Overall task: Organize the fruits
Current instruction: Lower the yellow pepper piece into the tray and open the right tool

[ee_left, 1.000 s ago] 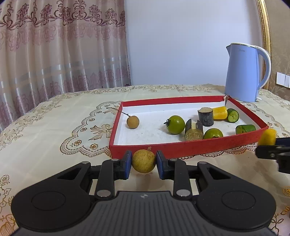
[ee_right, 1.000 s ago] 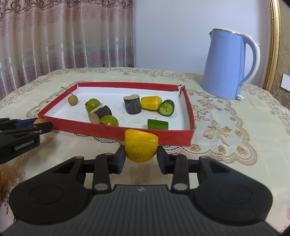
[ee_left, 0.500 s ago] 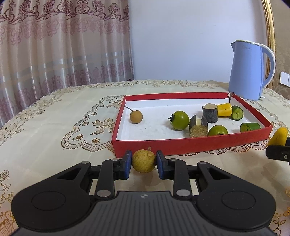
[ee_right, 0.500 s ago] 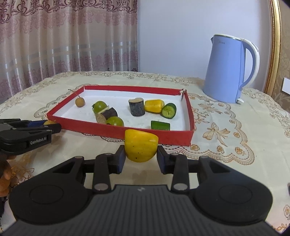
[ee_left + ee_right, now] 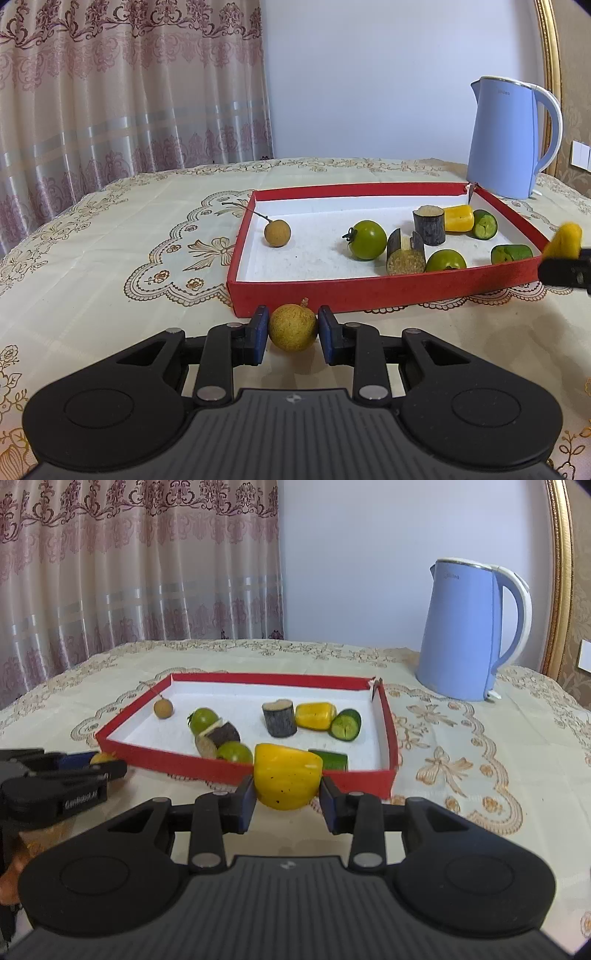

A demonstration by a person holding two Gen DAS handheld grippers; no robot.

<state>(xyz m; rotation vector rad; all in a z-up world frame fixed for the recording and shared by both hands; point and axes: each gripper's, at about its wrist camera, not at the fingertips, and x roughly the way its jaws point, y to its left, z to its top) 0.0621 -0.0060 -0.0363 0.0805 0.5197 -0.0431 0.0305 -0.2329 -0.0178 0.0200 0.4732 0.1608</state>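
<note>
My left gripper (image 5: 291, 328) is shut on a round brown longan (image 5: 292, 328), held just in front of the near left corner of the red tray (image 5: 369, 288). My right gripper (image 5: 287, 794) is shut on a yellow pepper piece (image 5: 286, 775), held before the tray's near wall (image 5: 354, 777). In the tray lie another longan (image 5: 277, 232), green tomatoes (image 5: 367, 240), dark cut pieces (image 5: 428, 225), a yellow piece (image 5: 458, 218) and cucumber pieces (image 5: 485, 225). The left gripper shows in the right wrist view (image 5: 110, 766). The right gripper's pepper piece shows in the left wrist view (image 5: 565, 242).
A blue electric kettle (image 5: 511, 138) stands behind the tray's far right corner, also seen in the right wrist view (image 5: 467, 629). The table carries an embroidered cream cloth (image 5: 110, 258). A curtain (image 5: 110, 92) hangs behind the table.
Both grippers have risen and drawn back from the tray, each still holding its fruit. The tray now looks farther away and lower in both views.
</note>
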